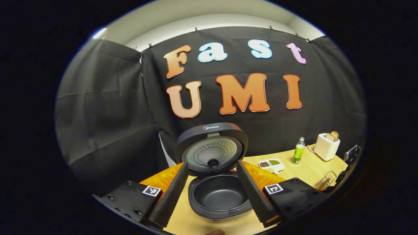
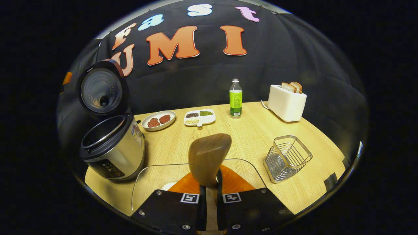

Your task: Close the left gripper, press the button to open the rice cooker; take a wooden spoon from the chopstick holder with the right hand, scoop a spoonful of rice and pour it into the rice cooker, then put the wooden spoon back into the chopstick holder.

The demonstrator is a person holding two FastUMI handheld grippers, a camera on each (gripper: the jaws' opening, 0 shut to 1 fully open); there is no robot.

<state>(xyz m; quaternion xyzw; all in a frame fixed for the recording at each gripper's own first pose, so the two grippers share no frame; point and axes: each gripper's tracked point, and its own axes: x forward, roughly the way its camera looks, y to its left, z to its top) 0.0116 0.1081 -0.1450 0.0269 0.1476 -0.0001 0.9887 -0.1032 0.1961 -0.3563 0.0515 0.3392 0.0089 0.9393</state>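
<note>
Right claw is closed on the wooden spoon, held above a glass bowl on the surface. Left claw is spread wide before the rice cooker, whose lid is raised. Farther right, the chopstick holder is seen.

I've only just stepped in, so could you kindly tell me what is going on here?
A person is working with a tool in each hand at a wooden table. The cooker stands open, its lid up and its pot empty. The right tool is shut on the spoon, holding it over a glass bowl with some rice. The left tool hangs open before the cooker. The holder stands empty.
</note>
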